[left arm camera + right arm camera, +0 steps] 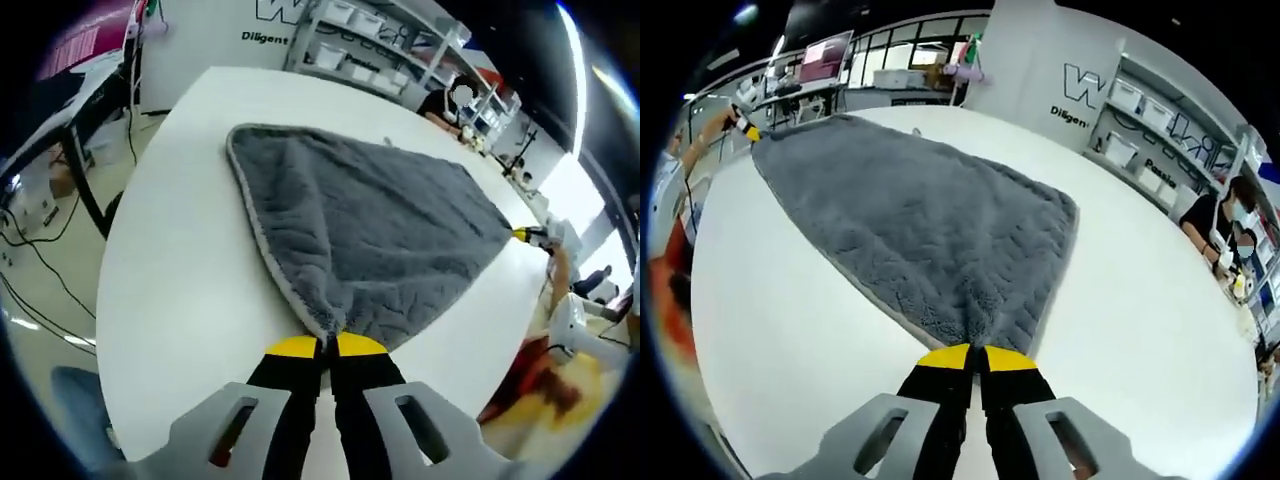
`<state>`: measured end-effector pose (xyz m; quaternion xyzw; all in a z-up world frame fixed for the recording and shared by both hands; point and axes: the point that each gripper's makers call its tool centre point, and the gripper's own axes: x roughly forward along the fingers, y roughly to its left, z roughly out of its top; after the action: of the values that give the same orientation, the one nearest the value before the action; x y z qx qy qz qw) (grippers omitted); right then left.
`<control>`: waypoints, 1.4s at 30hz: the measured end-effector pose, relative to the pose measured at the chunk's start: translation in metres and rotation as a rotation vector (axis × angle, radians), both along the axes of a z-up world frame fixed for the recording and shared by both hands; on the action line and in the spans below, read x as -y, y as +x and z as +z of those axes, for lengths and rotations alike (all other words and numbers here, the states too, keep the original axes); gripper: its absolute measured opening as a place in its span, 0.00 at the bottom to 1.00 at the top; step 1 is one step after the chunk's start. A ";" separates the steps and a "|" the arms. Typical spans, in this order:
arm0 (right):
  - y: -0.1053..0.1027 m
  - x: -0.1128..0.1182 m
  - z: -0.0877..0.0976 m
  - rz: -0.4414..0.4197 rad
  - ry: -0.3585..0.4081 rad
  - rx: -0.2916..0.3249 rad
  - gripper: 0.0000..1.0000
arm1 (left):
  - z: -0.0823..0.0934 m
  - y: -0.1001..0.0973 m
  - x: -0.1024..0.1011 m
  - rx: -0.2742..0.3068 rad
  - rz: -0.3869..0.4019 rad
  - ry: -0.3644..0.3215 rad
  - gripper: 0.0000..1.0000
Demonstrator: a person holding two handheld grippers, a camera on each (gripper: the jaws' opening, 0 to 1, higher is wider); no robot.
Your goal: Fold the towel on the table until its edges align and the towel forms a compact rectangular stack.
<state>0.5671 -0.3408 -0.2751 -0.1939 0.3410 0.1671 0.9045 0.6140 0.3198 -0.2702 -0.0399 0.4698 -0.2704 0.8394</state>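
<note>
Gripping opposite corners, both grippers are closed on the grey towel (pixel 370 225), spread flat on the white table (pixel 180 290). Left gripper (pixel 327 345) and right gripper (pixel 975 357) each reach forward, low over the table.

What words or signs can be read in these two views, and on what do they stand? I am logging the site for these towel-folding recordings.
"Diligent", cut off by shelving, black letters on the white wall panel in the left gripper view.
"Diligen", cut off, on the same panel in the right gripper view, under part of a large "W" logo.
Shelf bins: label lettering too blurred to read.
Monitor: screen content unreadable.
Grey towel, both grippers: no text.
</note>
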 end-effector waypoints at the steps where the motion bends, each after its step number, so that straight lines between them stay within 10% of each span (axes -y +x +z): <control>1: -0.001 0.000 -0.001 0.002 -0.005 -0.003 0.00 | -0.004 -0.001 -0.002 -0.021 -0.001 0.018 0.03; 23: -0.058 -0.027 -0.003 0.091 0.006 -0.083 0.00 | -0.009 0.000 -0.032 -0.139 -0.033 0.174 0.02; 28: -0.063 -0.033 0.005 0.078 0.031 -0.065 0.05 | -0.006 0.000 -0.028 -0.072 -0.090 0.174 0.03; 42: -0.037 -0.031 0.042 0.034 0.154 0.067 0.68 | 0.043 0.002 -0.002 0.273 -0.163 0.159 0.28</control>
<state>0.5305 -0.3103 -0.2329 -0.1349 0.2934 0.2018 0.9247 0.6162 0.3221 -0.2269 0.1016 0.3732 -0.3024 0.8712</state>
